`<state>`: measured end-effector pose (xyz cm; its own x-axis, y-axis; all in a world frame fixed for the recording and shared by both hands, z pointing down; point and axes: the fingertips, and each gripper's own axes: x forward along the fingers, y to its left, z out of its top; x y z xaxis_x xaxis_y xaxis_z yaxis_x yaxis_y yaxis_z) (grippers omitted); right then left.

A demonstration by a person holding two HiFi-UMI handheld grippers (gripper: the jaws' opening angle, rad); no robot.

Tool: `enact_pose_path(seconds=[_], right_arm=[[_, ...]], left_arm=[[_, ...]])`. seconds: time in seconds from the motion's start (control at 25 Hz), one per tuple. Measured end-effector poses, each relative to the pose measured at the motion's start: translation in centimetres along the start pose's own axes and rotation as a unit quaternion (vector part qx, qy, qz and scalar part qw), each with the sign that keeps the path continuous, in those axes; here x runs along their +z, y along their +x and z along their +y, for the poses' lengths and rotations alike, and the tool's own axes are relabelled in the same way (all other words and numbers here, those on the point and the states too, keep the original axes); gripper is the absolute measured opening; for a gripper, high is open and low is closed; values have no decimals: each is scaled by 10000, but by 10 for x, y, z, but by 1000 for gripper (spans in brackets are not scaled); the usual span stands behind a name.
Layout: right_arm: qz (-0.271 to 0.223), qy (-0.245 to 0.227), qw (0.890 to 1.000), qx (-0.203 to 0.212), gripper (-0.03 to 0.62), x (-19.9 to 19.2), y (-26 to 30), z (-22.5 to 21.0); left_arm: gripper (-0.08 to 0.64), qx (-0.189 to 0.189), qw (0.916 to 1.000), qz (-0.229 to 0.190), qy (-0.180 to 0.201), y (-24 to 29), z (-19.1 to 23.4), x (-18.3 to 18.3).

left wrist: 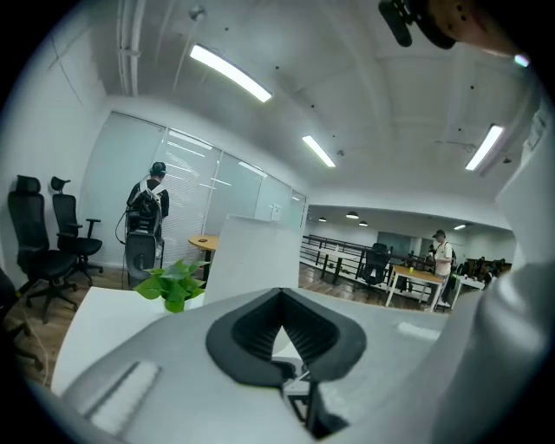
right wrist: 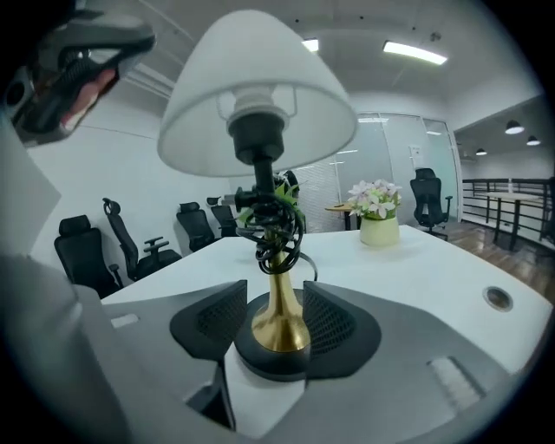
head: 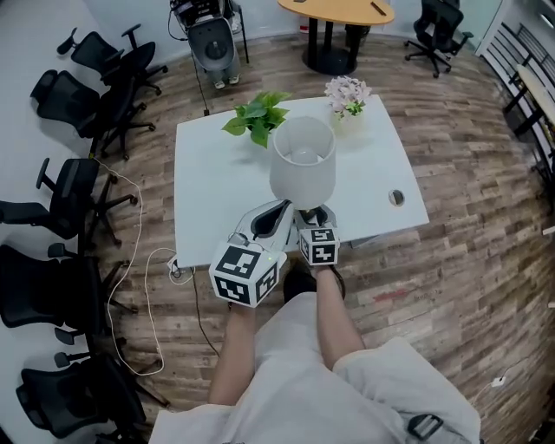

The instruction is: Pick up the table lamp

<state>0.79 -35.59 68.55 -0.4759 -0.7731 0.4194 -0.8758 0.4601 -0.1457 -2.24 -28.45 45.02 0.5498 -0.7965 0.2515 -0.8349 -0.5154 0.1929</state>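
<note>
Right gripper [right wrist: 276, 323]: wide, pads [right wrist: 217, 316] straddling the lamp [right wrist: 258, 104] stem low down, set to clamp.
Left gripper [left wrist: 282, 299]: closed, empty, held aside.
Lamp: upright on desk [head: 217, 173].

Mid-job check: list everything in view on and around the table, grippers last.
table: one, white, mid-floor
table lamp: one, white shade, gold stem, black base, near edge of table
green plant: one, green, far side of table
flowers: one pot, pinkish white, far side, right of plant
office chairs: several, black, mostly along the left
round table: one, wooden top, far end
cable: one, white, floor left of table
left gripper: one, grey, jaws together, empty, left of lamp
right gripper: one, grey, jaws apart either side of lamp stem
</note>
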Motion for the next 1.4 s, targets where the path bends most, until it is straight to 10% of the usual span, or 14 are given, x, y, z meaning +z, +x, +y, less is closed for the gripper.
enact_pose_path(seconds=[1.04,1.4], right_arm=[[484,-830,9953,-102,233,5,61,-14],[620,-811,9946,164,133,20,69,-6]], left_arm=[[0,205,9992,-8,333,66,20,40],[0,331,9992,-39,217,74,41,50]])
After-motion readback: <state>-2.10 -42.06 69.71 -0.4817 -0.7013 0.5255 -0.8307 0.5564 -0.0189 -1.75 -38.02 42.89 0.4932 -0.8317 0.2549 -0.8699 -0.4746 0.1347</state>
